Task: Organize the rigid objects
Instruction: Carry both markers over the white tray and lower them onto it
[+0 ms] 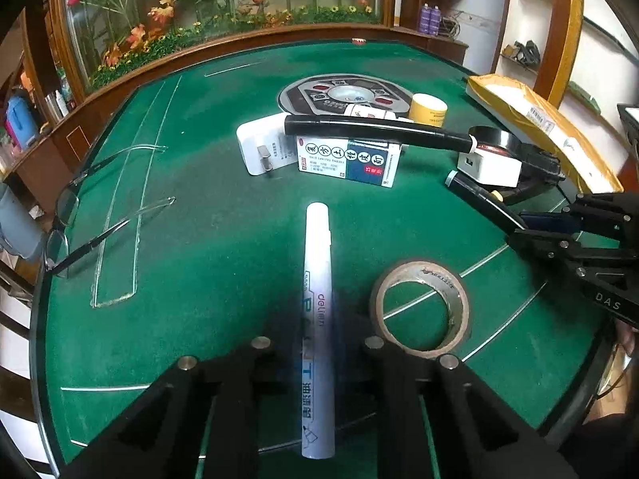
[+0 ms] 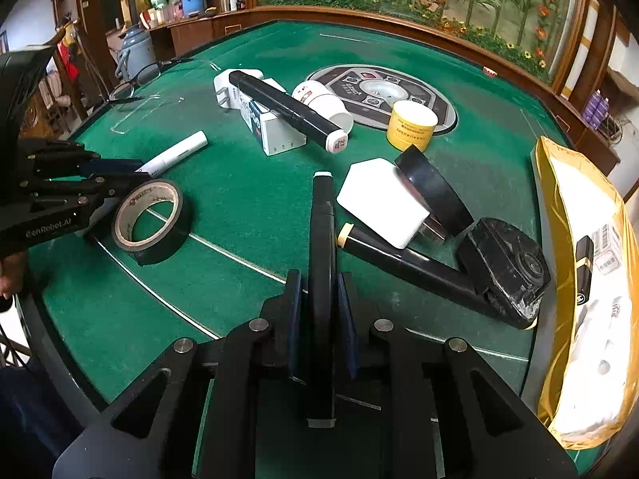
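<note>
My left gripper point(image 1: 317, 349) is open around a white paint marker point(image 1: 316, 319) that lies on the green table between its fingers; the same marker shows in the right wrist view point(image 2: 175, 154). My right gripper point(image 2: 322, 307) is shut on a black marker point(image 2: 322, 239) and holds it pointing away over the table; it also shows in the left wrist view point(image 1: 559, 235). A brown tape roll point(image 1: 419, 307) lies just right of the white marker. Another black marker point(image 2: 287, 109) rests across a medicine box point(image 2: 271, 127).
A white charger point(image 2: 381, 201), a black tape roll point(image 2: 435, 189), a yellow jar point(image 2: 411, 125), a white cup point(image 2: 323, 103), a wall plug point(image 1: 259, 147) and a black tool point(image 2: 479, 267) crowd the middle and right. Glasses point(image 1: 80, 219) lie at the left edge. A yellow parcel point(image 2: 587, 279) lies at the right edge.
</note>
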